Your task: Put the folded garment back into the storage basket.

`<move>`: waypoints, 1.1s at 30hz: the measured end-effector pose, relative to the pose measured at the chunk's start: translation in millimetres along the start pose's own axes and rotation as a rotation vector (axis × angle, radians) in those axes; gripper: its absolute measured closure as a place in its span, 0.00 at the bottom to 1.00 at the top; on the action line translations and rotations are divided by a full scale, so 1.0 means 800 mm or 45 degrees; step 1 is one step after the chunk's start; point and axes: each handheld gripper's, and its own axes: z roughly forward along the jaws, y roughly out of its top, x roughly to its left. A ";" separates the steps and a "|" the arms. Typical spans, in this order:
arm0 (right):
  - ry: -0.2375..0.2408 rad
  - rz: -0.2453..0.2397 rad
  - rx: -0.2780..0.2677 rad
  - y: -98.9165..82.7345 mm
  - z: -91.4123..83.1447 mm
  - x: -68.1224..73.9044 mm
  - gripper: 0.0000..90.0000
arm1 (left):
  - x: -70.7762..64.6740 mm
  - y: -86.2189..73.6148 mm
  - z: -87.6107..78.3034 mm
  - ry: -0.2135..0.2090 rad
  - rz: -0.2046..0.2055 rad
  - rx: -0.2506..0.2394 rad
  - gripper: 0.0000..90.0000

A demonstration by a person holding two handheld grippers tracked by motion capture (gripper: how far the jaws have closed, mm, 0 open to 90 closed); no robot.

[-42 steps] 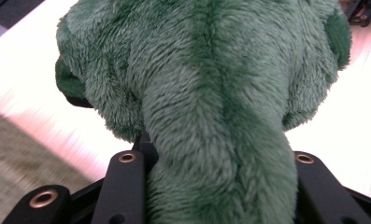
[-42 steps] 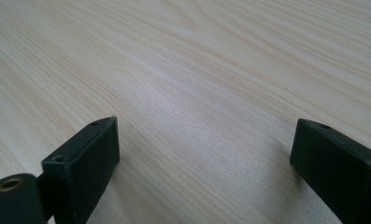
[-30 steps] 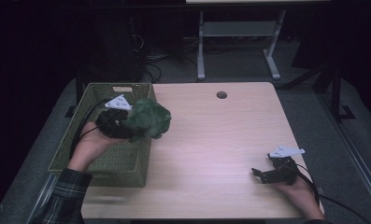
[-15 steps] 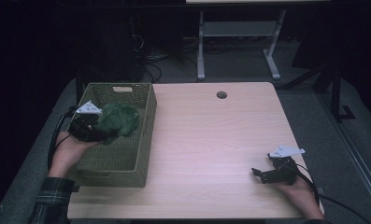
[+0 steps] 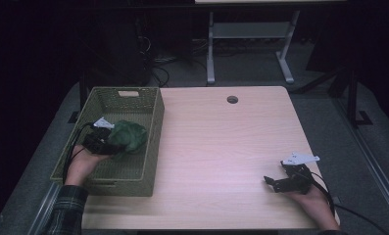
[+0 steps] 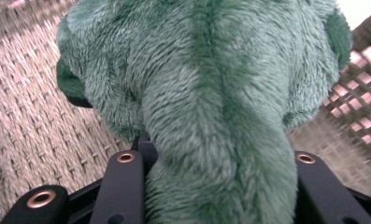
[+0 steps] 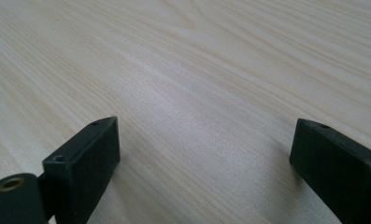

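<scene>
At the left edge of the wooden table [image 5: 221, 142], a woven basket [image 5: 148, 161] of olive-green wicker is seen from the high view, its long side running away from the person and a handle slot cut in its far wall. Within the basket, the left gripper [image 5: 109, 145] is held low by the left hand [image 5: 82, 164], whose plaid sleeve [image 5: 67, 210] enters from the bottom of that view. A green plush toy [image 5: 127, 138] is clamped between the jaws, which are about half closed and pressed into the fur on both sides. The toy is shown inside the basket, toward its middle, close above the woven floor; whether it rests on that floor cannot be told. In the left gripper view the plush toy [image 6: 206, 93] bulges out from between the two black jaws, with the weave of the basket [image 6: 29, 116] behind it. To the right of the basket, a bare stretch of table is visible, with a round cable hole [image 5: 232, 100] near the far edge. Near the front right corner, the right gripper [image 5: 275, 183] is held by the right hand [image 5: 314, 200] on or just above the tabletop, its jaws pointing left. In the right gripper view those jaws stand wide apart with nothing between them, over plain wood [image 7: 197, 93].
</scene>
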 end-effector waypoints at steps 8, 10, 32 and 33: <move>0.000 -0.001 -0.001 0.000 0.000 0.000 0.09 | -0.004 -0.003 0.017 -0.001 0.028 0.109 0.61; 0.002 -0.002 -0.001 0.000 0.000 0.000 0.09 | -0.005 -0.003 0.019 -0.001 0.031 0.119 0.61; -0.006 0.004 0.000 0.000 0.000 0.000 0.09 | -0.001 -0.003 0.015 0.017 -0.037 0.004 0.14; -0.007 0.004 0.000 0.000 0.000 0.000 0.09 | 0.000 -0.003 0.014 0.018 -0.034 -0.007 0.14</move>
